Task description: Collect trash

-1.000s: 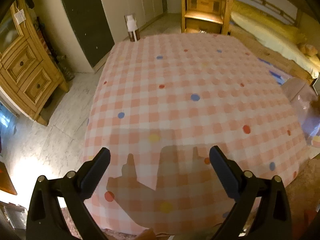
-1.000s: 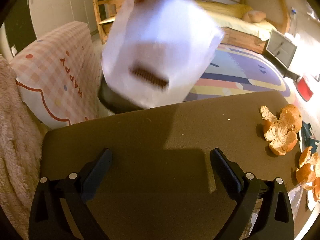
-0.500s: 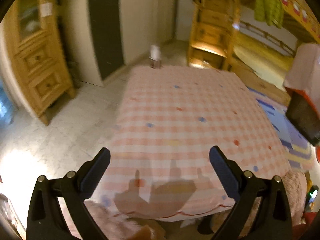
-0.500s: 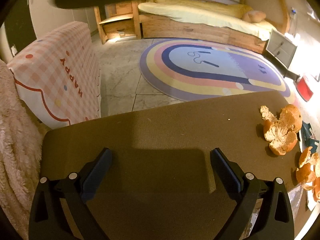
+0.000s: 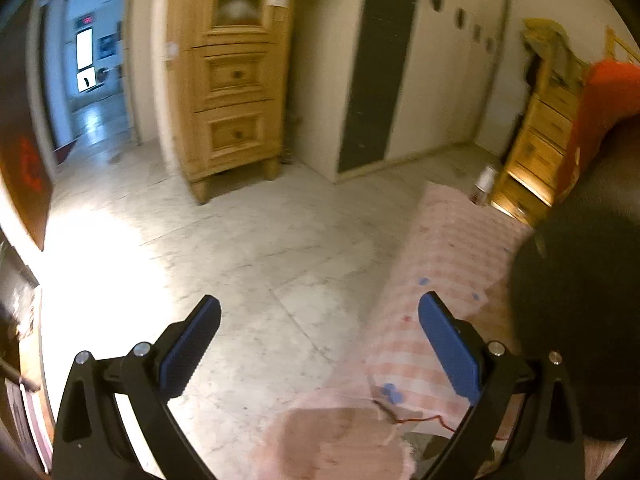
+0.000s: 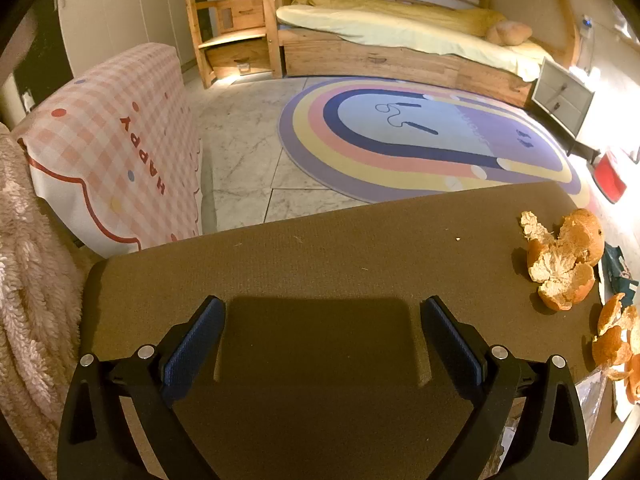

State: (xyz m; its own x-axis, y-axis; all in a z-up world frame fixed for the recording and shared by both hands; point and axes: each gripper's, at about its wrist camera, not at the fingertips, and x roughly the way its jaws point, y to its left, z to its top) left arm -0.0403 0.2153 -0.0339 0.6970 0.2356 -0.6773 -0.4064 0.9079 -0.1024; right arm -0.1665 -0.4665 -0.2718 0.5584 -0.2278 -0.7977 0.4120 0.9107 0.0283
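Two orange peels (image 6: 562, 264) are seen at the right edge of the brown worktop (image 6: 320, 256). The right hand-held gripper (image 6: 322, 330) and left hand-held gripper (image 5: 320, 332) are spread wide, empty.

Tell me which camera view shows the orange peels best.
The right wrist view. The orange peels lie in sharp focus on the brown tabletop, to the right of the open right gripper, with more pieces at the frame edge. The left wrist view shows none of them, only blurred floor and furniture.

Brown tabletop (image 6: 320, 256): orange peels (image 6: 562, 256) at right edge (more peel (image 6: 614, 340) nearer camera).
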